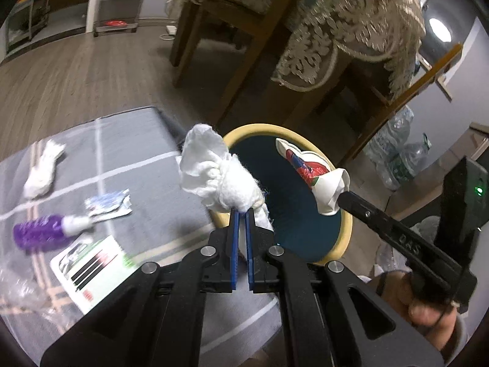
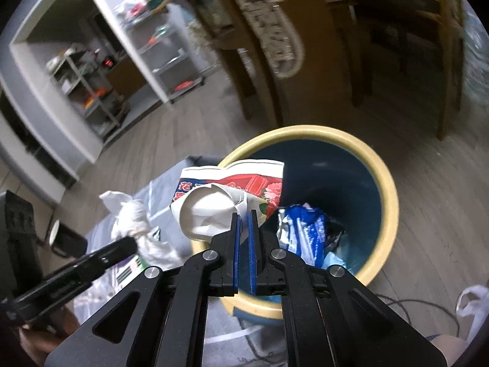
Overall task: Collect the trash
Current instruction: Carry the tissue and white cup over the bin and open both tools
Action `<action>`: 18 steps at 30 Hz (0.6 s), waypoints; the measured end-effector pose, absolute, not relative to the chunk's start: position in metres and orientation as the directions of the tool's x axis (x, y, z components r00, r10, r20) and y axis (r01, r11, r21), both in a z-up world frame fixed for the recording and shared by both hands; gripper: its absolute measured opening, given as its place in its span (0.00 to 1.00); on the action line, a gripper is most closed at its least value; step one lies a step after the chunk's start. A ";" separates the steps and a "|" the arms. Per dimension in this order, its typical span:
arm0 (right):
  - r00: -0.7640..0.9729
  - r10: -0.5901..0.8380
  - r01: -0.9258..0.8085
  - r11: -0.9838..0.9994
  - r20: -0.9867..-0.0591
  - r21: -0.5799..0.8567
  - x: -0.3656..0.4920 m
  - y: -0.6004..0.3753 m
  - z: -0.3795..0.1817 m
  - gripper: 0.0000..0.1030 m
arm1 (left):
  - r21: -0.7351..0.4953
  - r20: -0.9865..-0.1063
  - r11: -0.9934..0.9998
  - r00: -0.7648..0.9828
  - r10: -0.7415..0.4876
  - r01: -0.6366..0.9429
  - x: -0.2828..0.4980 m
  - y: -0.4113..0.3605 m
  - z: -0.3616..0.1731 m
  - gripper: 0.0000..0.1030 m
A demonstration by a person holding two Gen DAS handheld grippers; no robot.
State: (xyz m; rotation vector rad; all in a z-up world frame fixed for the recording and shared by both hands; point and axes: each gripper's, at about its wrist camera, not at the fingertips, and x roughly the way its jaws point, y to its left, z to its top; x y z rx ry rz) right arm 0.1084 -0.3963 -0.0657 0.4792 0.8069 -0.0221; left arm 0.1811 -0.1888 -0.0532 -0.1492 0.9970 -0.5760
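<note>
My left gripper is shut on a crumpled white tissue, held at the near left rim of the bin. The bin is round, with a cream rim and a dark teal inside. My right gripper is shut on a crushed paper cup with red and blue print, held over the bin's near left edge. The same cup shows in the left wrist view on the right gripper's tip. A blue and white wrapper lies inside the bin.
On the grey blanket lie a second tissue, a torn wrapper, a purple bottle and a printed card. A table with a lace cloth and chair legs stand beyond the bin. Plastic bottles sit at right.
</note>
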 end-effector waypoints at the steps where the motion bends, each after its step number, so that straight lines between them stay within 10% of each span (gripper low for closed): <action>1: 0.698 0.156 0.213 0.887 -0.699 0.411 0.108 -0.400 -0.068 0.06 | -0.367 -0.753 0.843 0.406 -0.518 0.394 0.185 -0.197 -0.054 0.04; 18: 0.667 0.156 0.299 0.839 -0.728 0.454 0.114 -0.419 -0.085 0.10 | -0.386 -0.777 0.820 0.330 -0.536 0.422 0.203 -0.245 -0.083 0.15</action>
